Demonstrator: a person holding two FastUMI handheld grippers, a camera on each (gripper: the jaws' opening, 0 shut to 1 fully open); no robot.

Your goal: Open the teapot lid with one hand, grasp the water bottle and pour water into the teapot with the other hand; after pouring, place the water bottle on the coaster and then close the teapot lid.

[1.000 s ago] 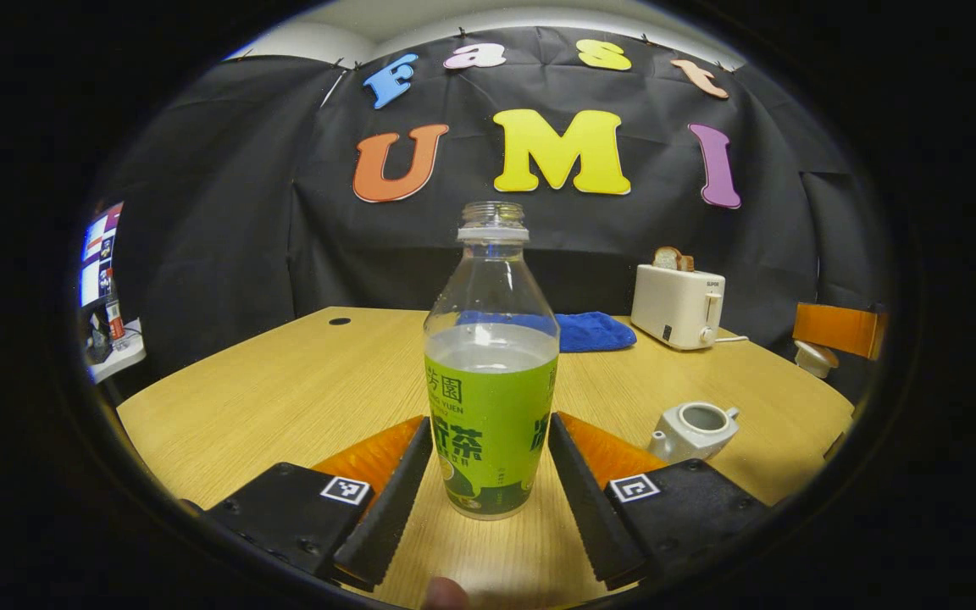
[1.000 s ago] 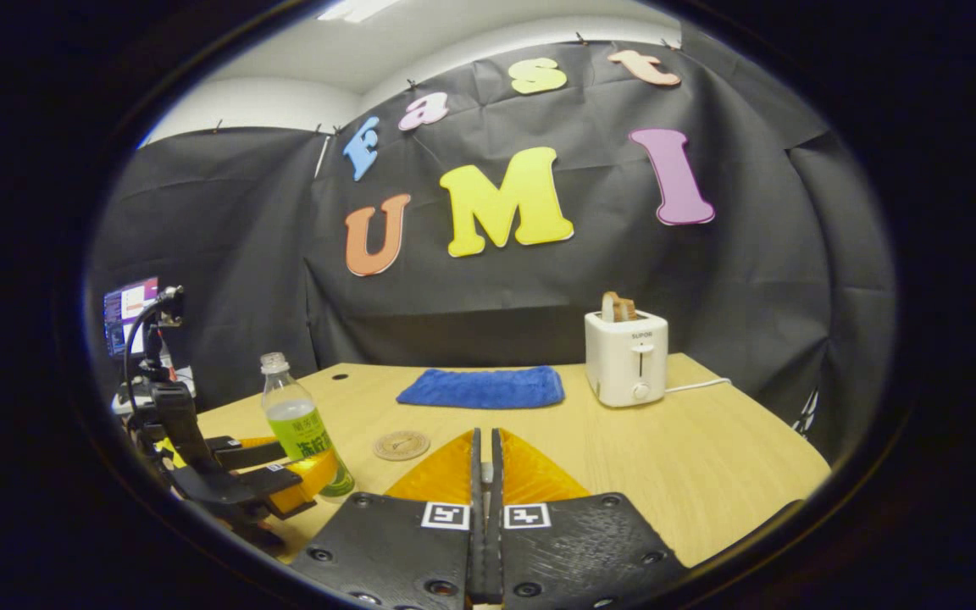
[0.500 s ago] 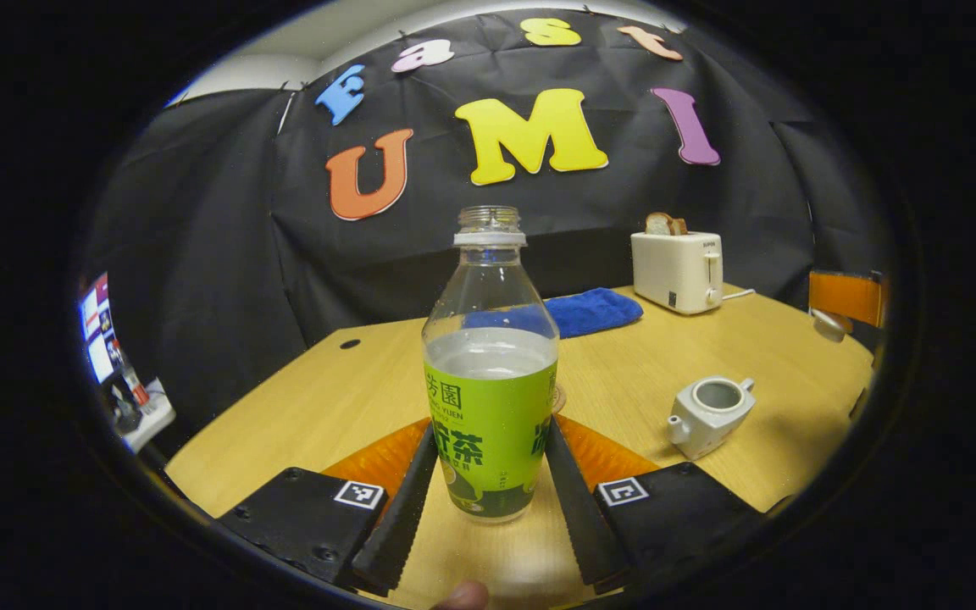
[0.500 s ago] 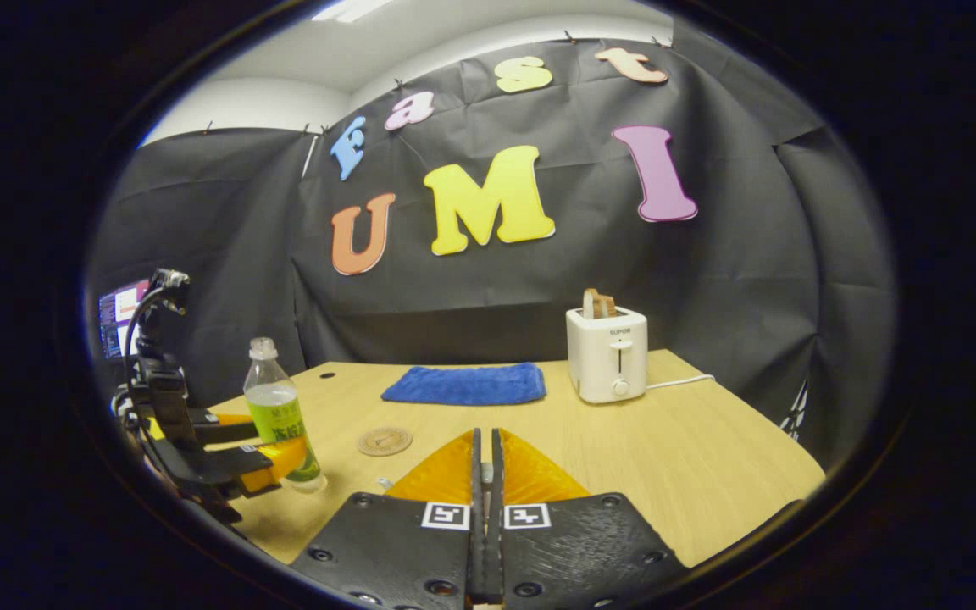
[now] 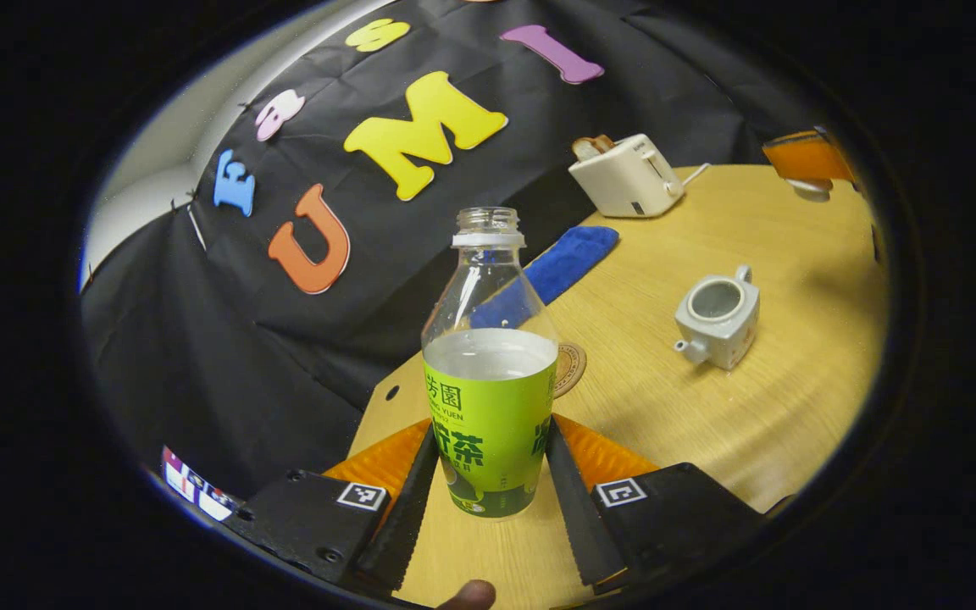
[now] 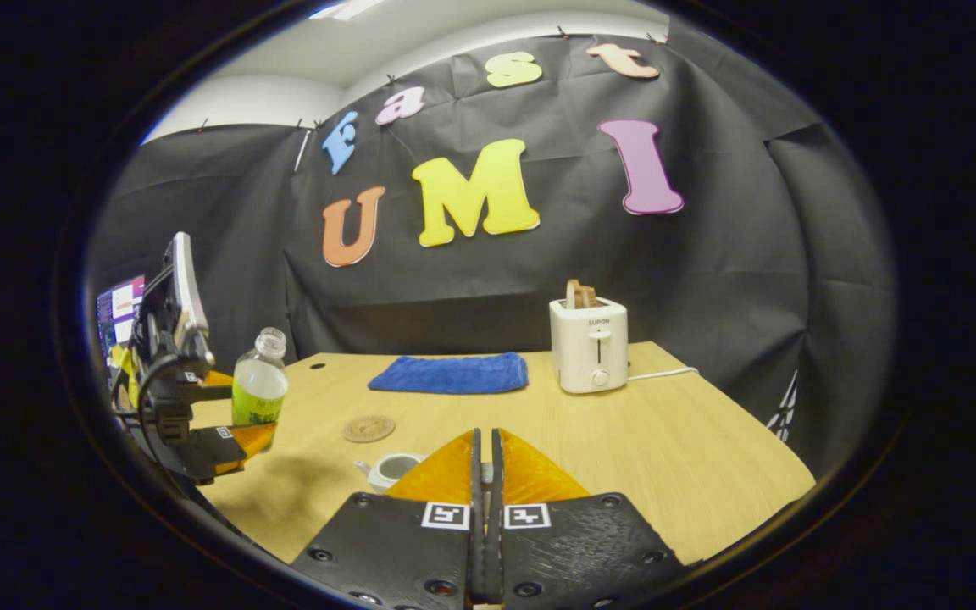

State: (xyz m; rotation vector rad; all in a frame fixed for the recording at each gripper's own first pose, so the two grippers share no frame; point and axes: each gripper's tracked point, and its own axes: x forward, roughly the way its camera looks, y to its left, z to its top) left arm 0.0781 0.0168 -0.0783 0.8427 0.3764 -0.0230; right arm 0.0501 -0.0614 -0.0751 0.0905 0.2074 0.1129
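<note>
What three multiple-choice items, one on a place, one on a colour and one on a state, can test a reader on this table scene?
1. Where does the folded blue cloth lie?
A. Left of the white toaster
B. Under the toaster
C. Inside the teapot

2. What colour is the label on the clear plastic water bottle?
A. Red
B. Green
C. White

3. How is the small white ceramic teapot?
A. Lid on
C. Lying upside down
B. Lid off, open at the top

Key: 1 A, in the right gripper view the cloth lies left of the toaster; 2 B, the label is green; 3 B, its round opening shows.
</note>
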